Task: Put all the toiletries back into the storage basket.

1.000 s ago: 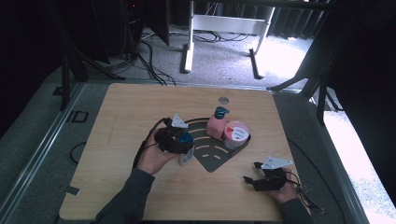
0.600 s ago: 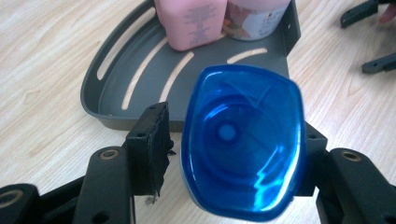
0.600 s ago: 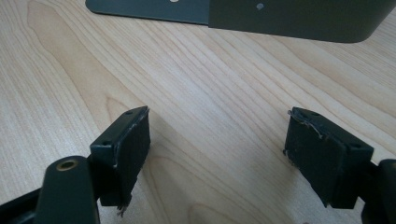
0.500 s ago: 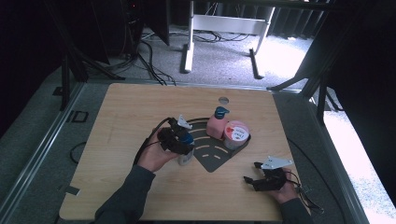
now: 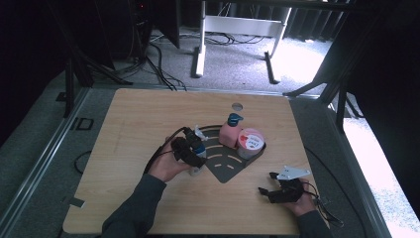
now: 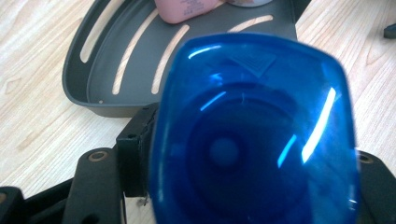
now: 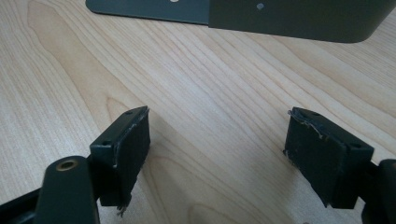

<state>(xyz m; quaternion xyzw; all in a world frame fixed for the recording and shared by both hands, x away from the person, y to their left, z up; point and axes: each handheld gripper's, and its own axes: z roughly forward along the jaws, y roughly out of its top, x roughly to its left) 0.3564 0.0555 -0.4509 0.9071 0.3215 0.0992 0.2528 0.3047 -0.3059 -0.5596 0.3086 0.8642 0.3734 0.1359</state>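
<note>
Dark grey fan-shaped tray [image 5: 225,168] lying near the middle of the bench [image 5: 138,114], slotted floor mostly bare. Two containers in its far right part: a pink pump bottle [image 5: 230,133] with a blue top, and touching it on the right a round tub [image 5: 250,141] with a pink-and-white lid (contents hidden in both). Blue-capped bottle [image 6: 254,135] standing on the wood just off the tray's near left rim, between the jaws of the left gripper [image 5: 194,154]; jaws just now opening, a dark jaw seen beside the cap in the left gripper view, pads hidden behind the blue cap, so contact with the bottle impossible to tell. Nearest slots of the tray just beyond the cap, free of things. Right gripper [image 5: 266,193] resting near the bench's near right corner, well apart from the tray, jaws spread wide with bare wood between them (tray's outer wall visible ahead in the right gripper view). Broad open wood along the left edge and the far edge, apart from a small round hole [image 5: 237,106] near the far edge; a narrower free strip along the right edge.
</note>
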